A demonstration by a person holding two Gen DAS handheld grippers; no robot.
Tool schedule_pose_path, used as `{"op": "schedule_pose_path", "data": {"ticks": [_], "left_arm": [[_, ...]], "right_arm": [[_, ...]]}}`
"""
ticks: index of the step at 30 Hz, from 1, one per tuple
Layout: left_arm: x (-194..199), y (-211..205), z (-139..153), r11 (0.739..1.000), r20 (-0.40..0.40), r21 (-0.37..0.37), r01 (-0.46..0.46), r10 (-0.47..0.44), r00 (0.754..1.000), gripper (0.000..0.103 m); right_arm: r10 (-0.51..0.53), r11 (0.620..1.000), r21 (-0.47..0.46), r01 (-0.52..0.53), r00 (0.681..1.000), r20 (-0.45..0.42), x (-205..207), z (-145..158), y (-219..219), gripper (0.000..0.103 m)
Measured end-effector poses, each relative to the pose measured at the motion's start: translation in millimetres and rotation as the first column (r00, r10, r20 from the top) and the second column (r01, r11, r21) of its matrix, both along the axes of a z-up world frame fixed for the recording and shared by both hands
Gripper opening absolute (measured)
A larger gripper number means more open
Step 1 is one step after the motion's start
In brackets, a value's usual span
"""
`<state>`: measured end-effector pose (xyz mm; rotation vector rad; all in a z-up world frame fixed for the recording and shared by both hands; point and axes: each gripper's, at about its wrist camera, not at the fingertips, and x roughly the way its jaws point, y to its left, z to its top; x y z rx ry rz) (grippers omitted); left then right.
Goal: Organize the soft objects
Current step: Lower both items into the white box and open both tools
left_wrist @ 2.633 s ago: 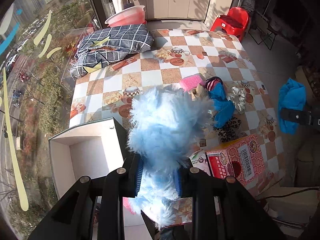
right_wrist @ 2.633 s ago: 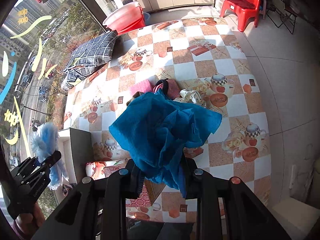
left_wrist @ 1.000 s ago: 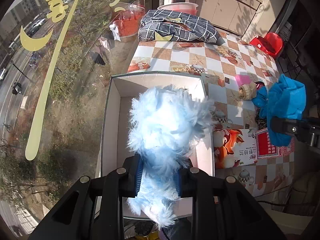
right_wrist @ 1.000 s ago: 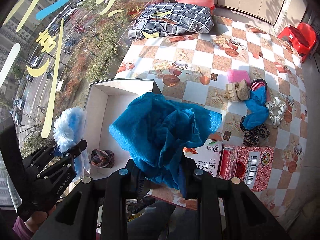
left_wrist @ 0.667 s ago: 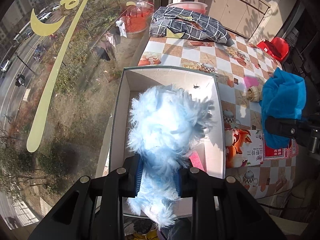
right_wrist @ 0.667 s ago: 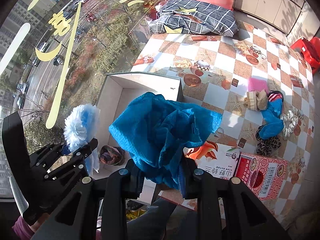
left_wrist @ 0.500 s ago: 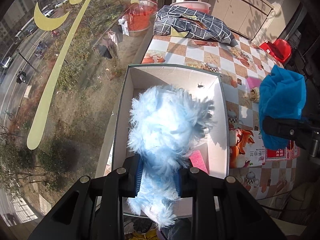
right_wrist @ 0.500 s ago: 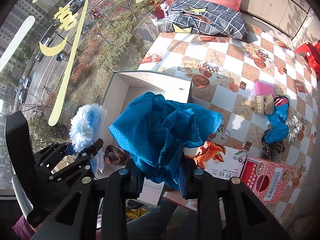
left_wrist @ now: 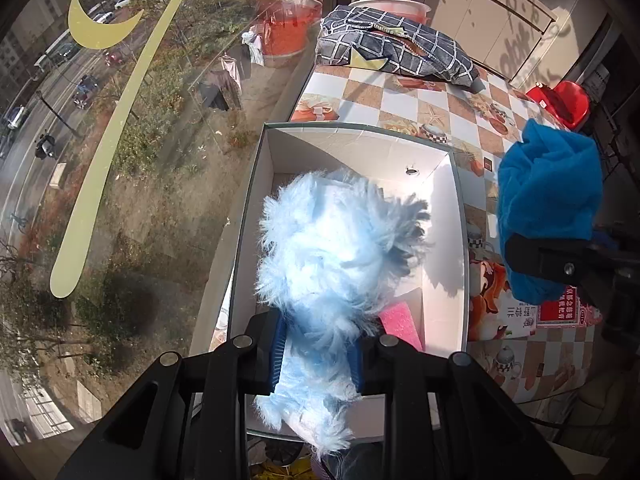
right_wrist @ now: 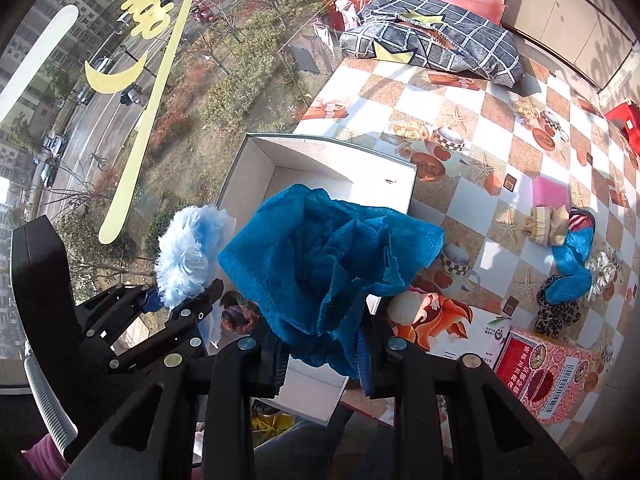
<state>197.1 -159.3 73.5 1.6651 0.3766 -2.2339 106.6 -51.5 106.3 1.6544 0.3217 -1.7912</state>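
checkered table (right_wrist: 472, 120), white box (left_wrist: 280, 184), pillow (right_wrist: 432, 46)

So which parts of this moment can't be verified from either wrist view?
- Left wrist: the fluffy light-blue item covers much of the white box floor; only a pink piece shows.
- Right wrist: the blue cloth hides the box's near half; the dark item inside is too obscured to identify.
- Box print: too small.

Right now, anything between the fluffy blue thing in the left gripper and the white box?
Nothing visible. The fluffy toy hangs in the left gripper over the open box; only a pink sponge lies on the floor inside.
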Motion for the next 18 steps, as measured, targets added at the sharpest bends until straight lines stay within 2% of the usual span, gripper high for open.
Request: {"op": "schedule_pose_path", "data": {"ticks": [18], "left_arm": [[-5.8,-1.5,-8.0,1.0,0.025,0.009,-0.005,0.005,1.0,0.028]], "right_arm": [[0.013,1.0,0.015,-0.014,1.0,0.026,-6.6,-11.1,-12.7,0.029]]}}
